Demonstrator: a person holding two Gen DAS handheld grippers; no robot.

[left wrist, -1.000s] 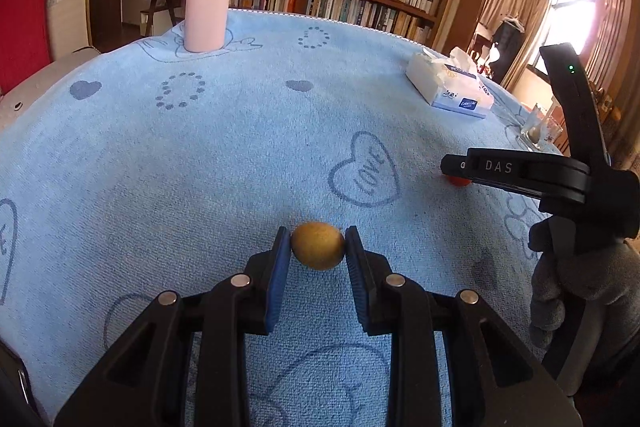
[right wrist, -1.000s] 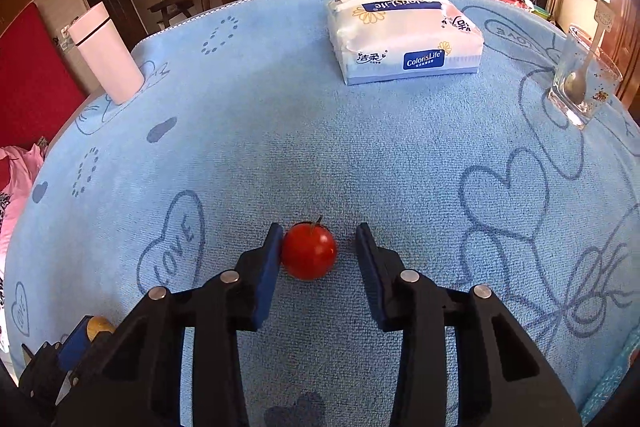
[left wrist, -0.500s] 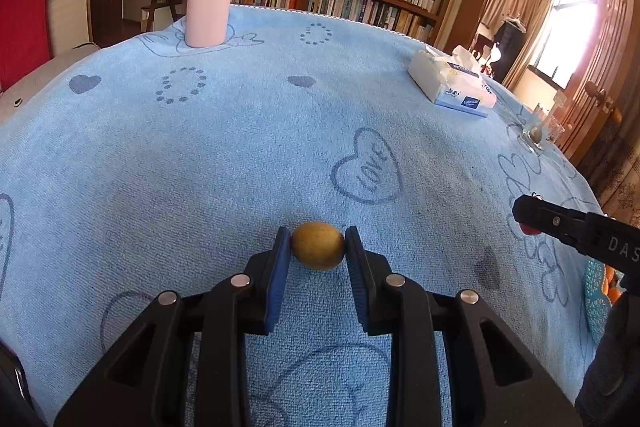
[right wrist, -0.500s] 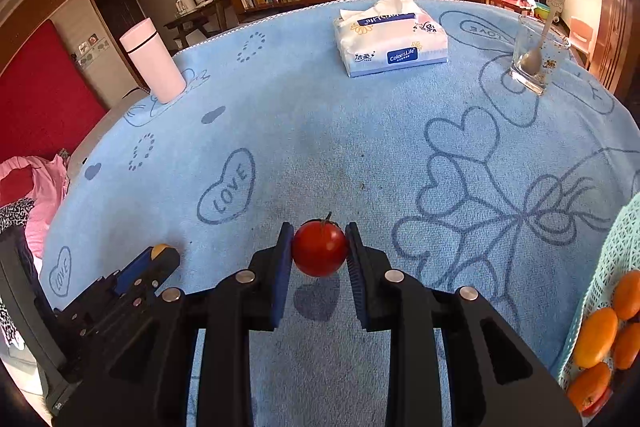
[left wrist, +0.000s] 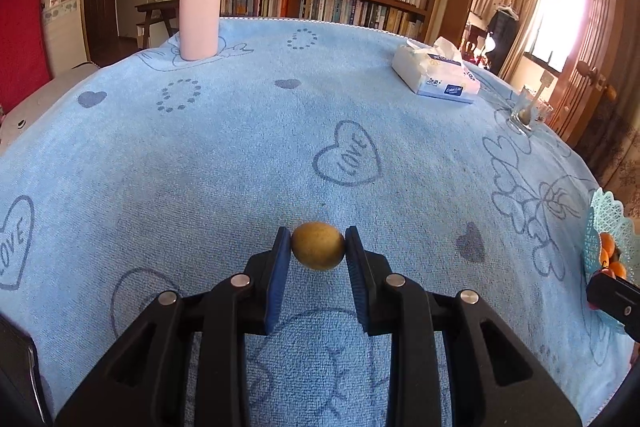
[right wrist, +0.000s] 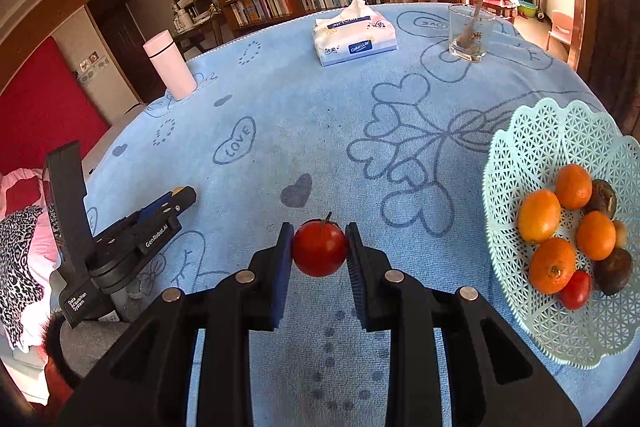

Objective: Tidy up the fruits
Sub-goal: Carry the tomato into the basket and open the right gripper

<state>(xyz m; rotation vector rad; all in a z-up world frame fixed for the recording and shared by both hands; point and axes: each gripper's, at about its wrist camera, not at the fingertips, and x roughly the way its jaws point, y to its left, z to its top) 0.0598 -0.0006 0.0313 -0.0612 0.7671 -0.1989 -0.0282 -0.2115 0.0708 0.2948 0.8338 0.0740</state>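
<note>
1. Tomato (right wrist: 320, 247), red and round with its stem up, sits clamped between the pads of my right gripper (right wrist: 319, 247), held clear above the blue counter (right wrist: 340, 115).
2. From that tomato, the pale green lattice basket (right wrist: 520, 147) lies at about three o'clock, near the counter's right edge. It already holds several oranges (right wrist: 538, 210), another small tomato and some dark fruits.
3. My right hand is clearly the nearer one to the basket; nothing stands between tomato and rim.
4. A yellow-brown oval fruit (left wrist: 318, 245), long axis lying across the pads, is clamped in my left gripper (left wrist: 318, 247). I cannot tell if it touches the cloth.
5. From the left view the basket shows only as a sliver at three o'clock, well apart.
6. A tissue pack (right wrist: 354, 37), a glass (right wrist: 468, 33) and a pink flask (right wrist: 170, 70) stand far off, between ten and one o'clock, out of the way.
</note>
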